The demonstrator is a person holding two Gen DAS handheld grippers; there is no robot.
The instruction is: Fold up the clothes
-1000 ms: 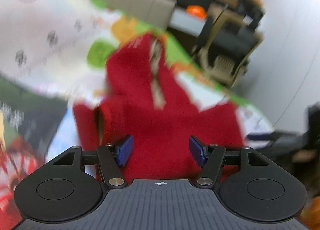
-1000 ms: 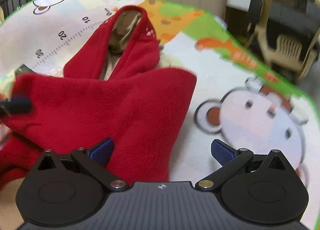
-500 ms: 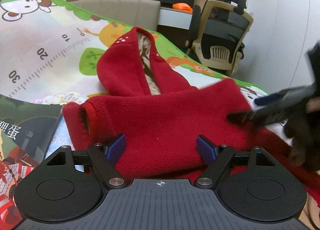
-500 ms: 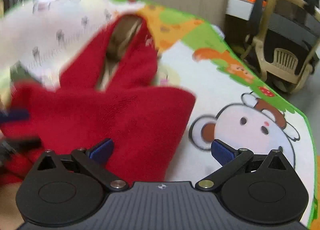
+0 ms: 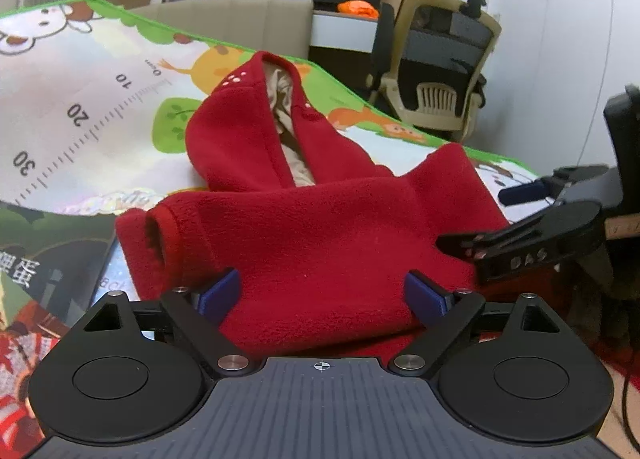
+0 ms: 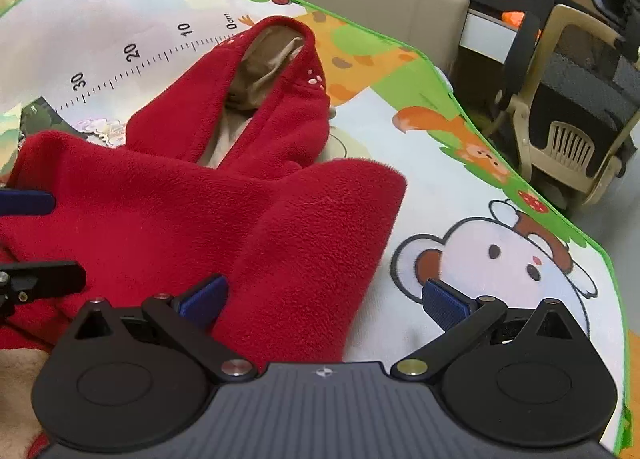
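Left wrist: left gripper (image 5: pixel 322 295) spread wide, gripping nothing, red fleece hoodie (image 5: pixel 320 227) bunched on the play mat (image 5: pixel 100 107) between its fingers; right gripper (image 5: pixel 520 219) alongside | Right wrist: right gripper (image 6: pixel 324 301) wide too, empty, over hoodie's right edge, hood (image 6: pixel 272 71) lying beyond; left gripper (image 6: pixel 24 235) at frame's left.

Obstacle: bulky red fleece hooded garment (image 5: pixel 320 227), directly ahead of left tool (image 5: pixel 322 295). Clearance: bare cartoon-printed play mat (image 6: pixel 460 187), right-forward of right tool (image 6: pixel 324 301).
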